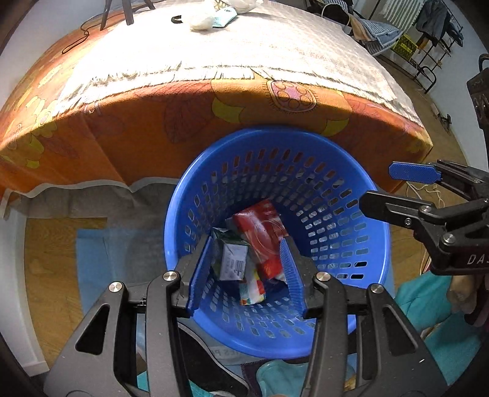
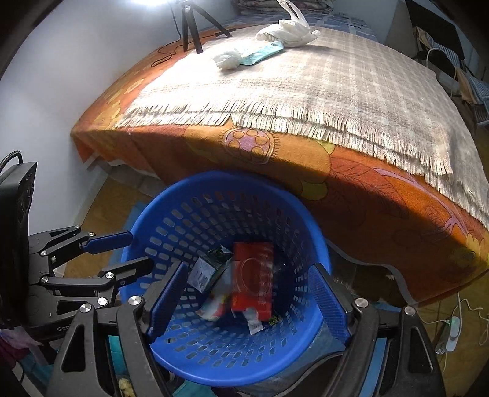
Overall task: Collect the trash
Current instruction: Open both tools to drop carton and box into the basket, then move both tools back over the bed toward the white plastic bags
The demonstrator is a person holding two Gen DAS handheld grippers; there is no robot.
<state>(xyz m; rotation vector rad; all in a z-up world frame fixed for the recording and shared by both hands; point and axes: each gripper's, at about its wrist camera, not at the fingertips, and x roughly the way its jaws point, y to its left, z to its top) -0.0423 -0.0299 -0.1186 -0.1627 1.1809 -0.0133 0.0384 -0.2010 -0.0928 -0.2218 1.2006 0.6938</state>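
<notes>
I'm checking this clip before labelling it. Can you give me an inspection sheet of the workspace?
Surface: bed with orange floral cover, fringed plaid blanket on top.
Job's things: blue basket on the floor holds a red pack and cartons; white bags and a teal packet lie on the blanket.
Clutter: nothing seen.
Grippers: left gripper and right gripper over the basket, open, empty.
Cables: black cable by the tripod.
Surroundings: clothes rack.

Orange flowered bedspread (image 2: 351,183), fringed grey blanket (image 2: 321,88) on top, black tripod (image 2: 195,27) behind.
</notes>
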